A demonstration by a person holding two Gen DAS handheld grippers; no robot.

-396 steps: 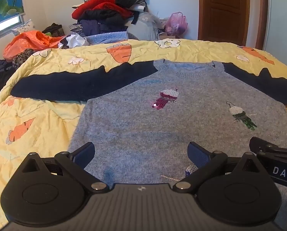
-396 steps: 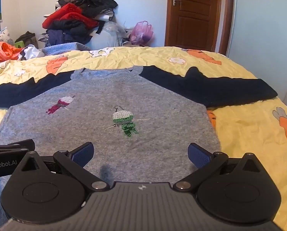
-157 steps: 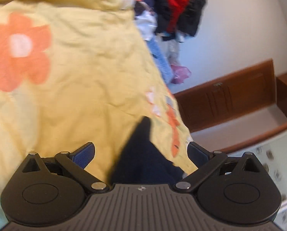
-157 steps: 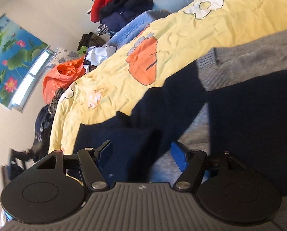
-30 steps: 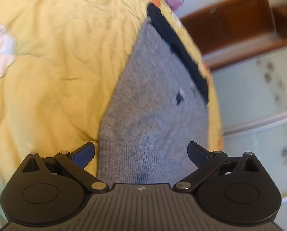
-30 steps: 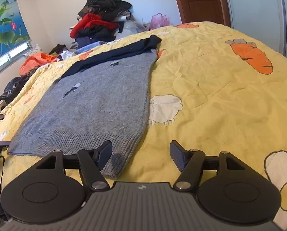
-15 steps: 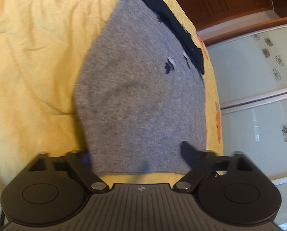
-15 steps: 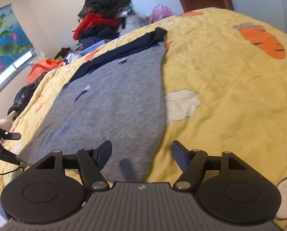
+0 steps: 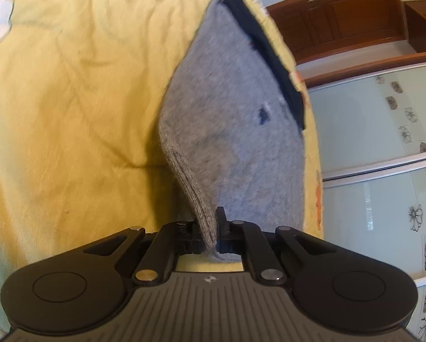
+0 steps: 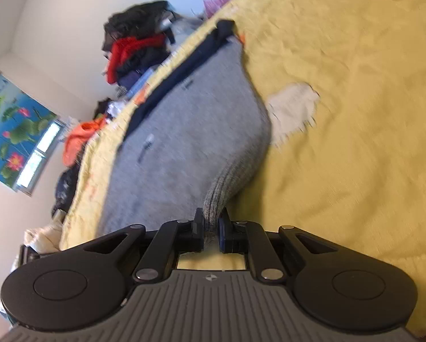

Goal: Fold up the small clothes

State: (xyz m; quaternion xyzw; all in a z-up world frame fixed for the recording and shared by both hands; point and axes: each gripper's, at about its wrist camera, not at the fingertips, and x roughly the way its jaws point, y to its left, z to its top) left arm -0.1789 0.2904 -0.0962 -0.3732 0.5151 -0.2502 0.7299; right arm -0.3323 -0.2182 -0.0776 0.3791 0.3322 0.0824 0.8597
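Left gripper [image 9: 210,228] pinched tight on ribbed hem corner of grey sweater [image 9: 235,131]. Right gripper [image 10: 211,229] likewise clamped on opposite hem corner of same sweater [image 10: 190,142]. Hem lifted off bed at both corners; rest of body lying on yellow quilt [image 10: 355,114]. Navy sleeve [image 10: 184,68] folded along far edge of sweater. Clothes pile [image 10: 135,45] beyond bed, against wall.
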